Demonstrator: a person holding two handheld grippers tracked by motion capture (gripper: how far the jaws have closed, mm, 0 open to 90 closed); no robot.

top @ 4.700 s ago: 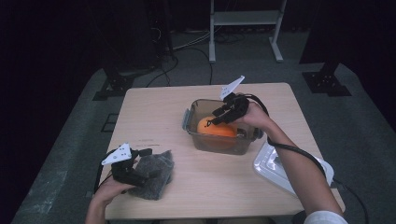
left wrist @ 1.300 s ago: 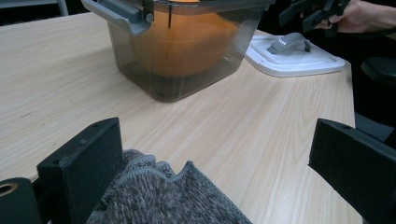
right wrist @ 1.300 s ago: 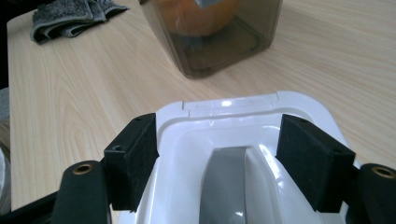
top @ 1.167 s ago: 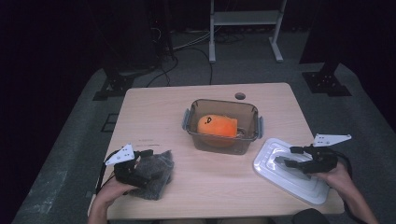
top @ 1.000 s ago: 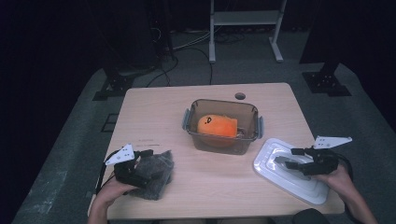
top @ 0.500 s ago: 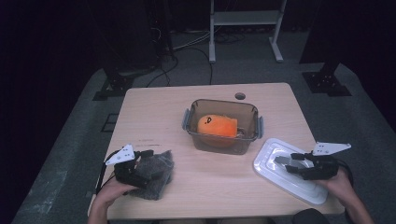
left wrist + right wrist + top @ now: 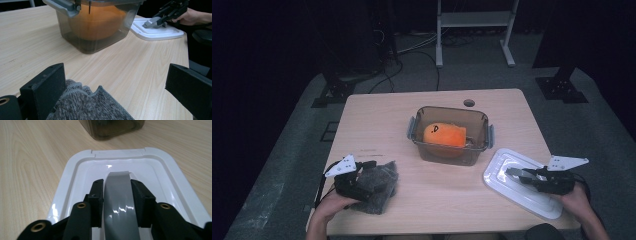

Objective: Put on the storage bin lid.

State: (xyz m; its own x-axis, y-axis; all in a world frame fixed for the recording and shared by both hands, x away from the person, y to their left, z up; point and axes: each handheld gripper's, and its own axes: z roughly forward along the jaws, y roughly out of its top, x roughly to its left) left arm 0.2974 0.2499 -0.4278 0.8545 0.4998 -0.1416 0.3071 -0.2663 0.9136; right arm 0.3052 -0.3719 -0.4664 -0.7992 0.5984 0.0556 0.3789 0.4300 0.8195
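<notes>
A clear brown tub holding an orange plush toy stands mid-table. To its right lies its white lid with a grey handle strip. My right gripper rests low on the lid. Its jaws have just been closing, and in the right gripper view both pads press the sides of that handle. At the front left, my left gripper sits over a grey knitted cloth. Its jaws stand wide open, with the cloth lying against one of them.
The tub is ahead in the left gripper view, with the lid and the other gripper beyond it. A small round hole sits near the table's far edge. A metal rack stands on the floor behind.
The right gripper, which was at the tub several seconds ago, now lies on the lid and has settled slightly onto its handle. The left gripper and the cloth have not moved.
</notes>
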